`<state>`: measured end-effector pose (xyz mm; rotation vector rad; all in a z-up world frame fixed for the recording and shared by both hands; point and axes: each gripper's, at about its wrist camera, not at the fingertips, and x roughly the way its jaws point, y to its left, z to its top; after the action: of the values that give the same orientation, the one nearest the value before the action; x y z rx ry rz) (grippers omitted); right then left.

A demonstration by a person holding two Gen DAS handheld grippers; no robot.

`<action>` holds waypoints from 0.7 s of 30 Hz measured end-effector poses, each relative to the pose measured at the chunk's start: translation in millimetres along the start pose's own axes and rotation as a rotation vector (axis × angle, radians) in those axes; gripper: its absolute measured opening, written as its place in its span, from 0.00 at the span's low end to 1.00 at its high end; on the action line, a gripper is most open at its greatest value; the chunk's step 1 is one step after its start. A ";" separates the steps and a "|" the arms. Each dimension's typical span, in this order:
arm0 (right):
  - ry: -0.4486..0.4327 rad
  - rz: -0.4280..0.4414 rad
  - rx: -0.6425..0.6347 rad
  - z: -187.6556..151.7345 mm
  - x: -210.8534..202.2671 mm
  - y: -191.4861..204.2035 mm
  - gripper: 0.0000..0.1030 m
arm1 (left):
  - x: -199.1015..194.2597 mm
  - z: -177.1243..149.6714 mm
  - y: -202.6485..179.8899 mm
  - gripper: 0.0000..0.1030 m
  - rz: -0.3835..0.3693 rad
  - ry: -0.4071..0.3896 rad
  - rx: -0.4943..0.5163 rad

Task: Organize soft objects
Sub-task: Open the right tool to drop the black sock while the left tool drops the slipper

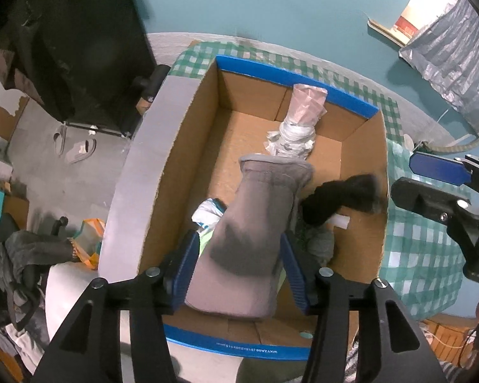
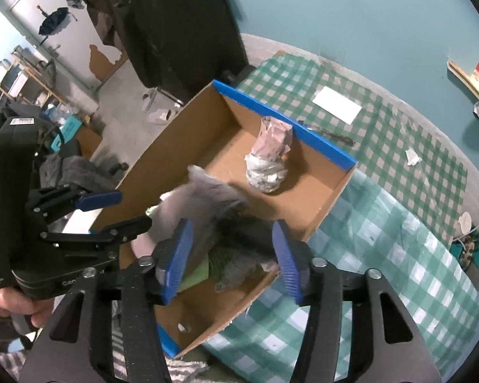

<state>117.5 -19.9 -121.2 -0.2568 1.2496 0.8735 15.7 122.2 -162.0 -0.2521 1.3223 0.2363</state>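
Note:
An open cardboard box (image 1: 297, 86) (image 2: 284, 127) with blue rims stands on a green checked cloth. A pink-and-white rolled bundle (image 1: 300, 121) (image 2: 269, 159) lies at its far end. A grey sock (image 1: 249, 223) (image 2: 204, 198) hangs over the box between the blue pads of my left gripper (image 1: 241, 269) (image 2: 135, 209), whose jaws stand open. It looks blurred in the right wrist view. A black sock (image 1: 341, 198) (image 2: 246, 233), also blurred, sits at the box's near right side under my open right gripper (image 2: 231, 258) (image 1: 405, 175). Green and grey soft items (image 2: 220, 258) lie beneath.
The checked cloth (image 2: 383, 223) covers the table right of the box, with a white paper (image 2: 337, 103) and small scraps on it. A dark hanging garment (image 1: 79, 32) and a cluttered floor lie to the left. A person's hand (image 2: 3, 306) holds the left gripper.

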 end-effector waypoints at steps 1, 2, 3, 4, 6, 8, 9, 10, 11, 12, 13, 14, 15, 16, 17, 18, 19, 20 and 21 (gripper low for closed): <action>-0.005 -0.002 0.004 0.3 -1.9 -0.2 0.57 | -1.5 0.7 1.3 0.54 -0.003 -0.003 -0.004; -0.007 -0.005 0.008 0.4 -3.3 -0.1 0.59 | -2.7 1.5 1.6 0.55 -0.005 -0.006 -0.006; -0.010 -0.005 0.011 0.7 -4.5 -0.3 0.59 | -4.5 1.8 2.2 0.56 -0.007 -0.008 -0.008; -0.013 -0.005 0.015 0.6 -6.4 -0.7 0.60 | -6.1 2.3 3.3 0.56 -0.009 -0.010 -0.007; -0.017 -0.006 0.024 0.2 -10.4 -3.2 0.61 | -11.6 2.0 2.5 0.58 -0.013 -0.019 -0.006; -0.026 -0.010 0.034 -0.9 -16.3 -4.9 0.64 | -16.4 3.4 -0.7 0.58 -0.014 -0.028 -0.004; -0.030 -0.010 0.038 -1.5 -19.2 -6.1 0.64 | -19.7 3.1 -1.1 0.60 -0.017 -0.034 -0.001; -0.036 -0.010 0.042 -2.3 -23.0 -6.9 0.65 | -23.4 2.3 -3.5 0.61 -0.017 -0.043 0.003; -0.043 -0.015 0.048 -3.1 -27.3 -8.2 0.66 | -27.2 2.3 -5.2 0.63 -0.018 -0.050 0.007; -0.047 -0.018 0.053 -3.5 -30.2 -9.6 0.66 | -30.2 1.5 -5.9 0.65 -0.018 -0.057 0.011; -0.054 -0.021 0.061 -4.1 -35.4 -11.0 0.66 | -34.2 1.6 -7.9 0.65 -0.017 -0.066 0.016; -0.061 -0.022 0.065 -5.2 -38.1 -12.7 0.66 | -38.7 1.8 -9.9 0.66 -0.015 -0.075 0.022; -0.067 -0.025 0.068 -6.4 -41.8 -13.7 0.66 | -43.9 1.7 -13.1 0.67 -0.016 -0.086 0.031; -0.075 -0.030 0.072 -7.0 -47.1 -14.8 0.67 | -47.8 2.2 -16.0 0.70 -0.016 -0.094 0.039; -0.081 -0.033 0.075 -8.0 -50.5 -16.2 0.67 | -51.6 2.5 -18.9 0.73 -0.017 -0.099 0.047; -0.086 -0.037 0.080 -8.8 -54.2 -17.3 0.68 | -56.2 2.5 -22.5 0.73 -0.017 -0.107 0.056; -0.093 -0.043 0.084 -9.3 -58.5 -18.0 0.68 | -59.2 2.7 -24.1 0.73 -0.018 -0.112 0.061; -0.102 -0.049 0.089 -10.2 -63.8 -19.3 0.69 | -63.3 2.2 -27.2 0.74 -0.017 -0.120 0.068; -0.109 -0.052 0.092 -11.1 -68.0 -19.5 0.69 | -67.8 1.9 -30.6 0.74 -0.016 -0.130 0.076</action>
<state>119.6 -69.1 -69.3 -0.1658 1.1734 0.7730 11.4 91.9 -94.2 -0.1803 1.1972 0.1857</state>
